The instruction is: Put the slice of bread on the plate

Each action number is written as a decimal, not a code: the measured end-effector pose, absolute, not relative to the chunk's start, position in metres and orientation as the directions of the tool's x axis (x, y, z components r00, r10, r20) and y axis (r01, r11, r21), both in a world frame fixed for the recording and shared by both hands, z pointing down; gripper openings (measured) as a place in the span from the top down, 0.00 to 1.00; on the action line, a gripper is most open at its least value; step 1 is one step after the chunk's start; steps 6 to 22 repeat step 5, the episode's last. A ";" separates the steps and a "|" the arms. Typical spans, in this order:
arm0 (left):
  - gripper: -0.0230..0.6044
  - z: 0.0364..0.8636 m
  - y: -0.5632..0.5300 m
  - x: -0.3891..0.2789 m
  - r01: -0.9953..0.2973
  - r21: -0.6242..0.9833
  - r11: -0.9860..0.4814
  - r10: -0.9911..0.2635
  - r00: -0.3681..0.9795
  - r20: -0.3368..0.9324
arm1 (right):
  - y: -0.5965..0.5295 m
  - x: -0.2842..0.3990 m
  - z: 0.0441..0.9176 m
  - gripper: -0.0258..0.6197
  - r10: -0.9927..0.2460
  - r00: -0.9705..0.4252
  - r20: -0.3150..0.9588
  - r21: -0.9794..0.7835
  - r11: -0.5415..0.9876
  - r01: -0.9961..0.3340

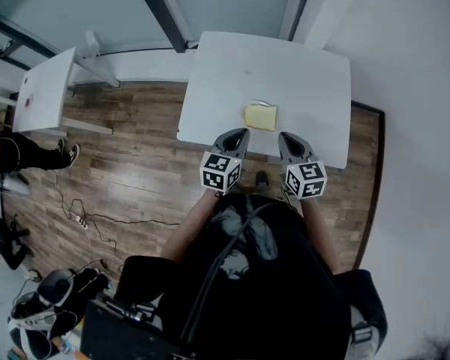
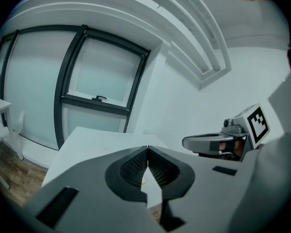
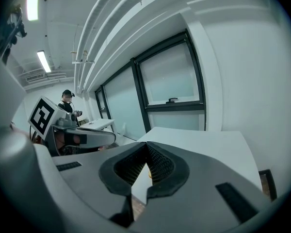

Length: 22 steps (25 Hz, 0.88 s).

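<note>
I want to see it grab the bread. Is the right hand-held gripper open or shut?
Shut. The right hand-held gripper has its jaws touching at the tips, with nothing held between them.

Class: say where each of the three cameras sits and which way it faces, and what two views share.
Head view: on the person's head, facing steeply down at the table and slice of bread; left gripper, right gripper, torso show.
Left gripper view: on the left gripper, facing along its shut jaws over the table toward a window; right gripper shows.
Right gripper view: on the right gripper, along its shut jaws likewise; left gripper shows.
Shared: both gripper views see the table and window.
</note>
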State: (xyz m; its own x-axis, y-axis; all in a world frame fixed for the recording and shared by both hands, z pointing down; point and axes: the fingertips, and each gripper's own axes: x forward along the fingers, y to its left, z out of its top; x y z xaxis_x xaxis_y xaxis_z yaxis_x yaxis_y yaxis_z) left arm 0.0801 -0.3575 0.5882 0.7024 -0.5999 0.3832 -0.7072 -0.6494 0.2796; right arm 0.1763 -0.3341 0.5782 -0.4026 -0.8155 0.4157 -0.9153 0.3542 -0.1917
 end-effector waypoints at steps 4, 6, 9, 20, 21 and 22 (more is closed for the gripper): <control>0.95 0.589 -0.354 0.080 -0.705 0.278 -0.652 -0.598 0.704 0.382 | -0.329 0.175 0.581 0.95 -0.814 -0.402 0.418 -0.192 0.354 -0.915; 0.95 0.590 -0.354 0.081 -0.704 0.279 -0.653 -0.597 0.705 0.383 | -0.328 0.175 0.582 0.95 -0.814 -0.402 0.419 -0.191 0.354 -0.916; 0.95 0.590 -0.354 0.081 -0.704 0.279 -0.653 -0.597 0.705 0.383 | -0.328 0.175 0.582 0.95 -0.814 -0.402 0.419 -0.191 0.354 -0.916; 0.95 0.590 -0.354 0.081 -0.704 0.279 -0.653 -0.597 0.705 0.383 | -0.328 0.175 0.582 0.95 -0.814 -0.402 0.419 -0.191 0.354 -0.916; 0.95 0.590 -0.354 0.081 -0.704 0.279 -0.653 -0.597 0.705 0.383 | -0.328 0.175 0.582 0.95 -0.814 -0.402 0.419 -0.191 0.354 -0.916; 0.95 0.590 -0.354 0.081 -0.704 0.279 -0.653 -0.597 0.705 0.383 | -0.328 0.175 0.582 0.95 -0.814 -0.402 0.419 -0.191 0.354 -0.916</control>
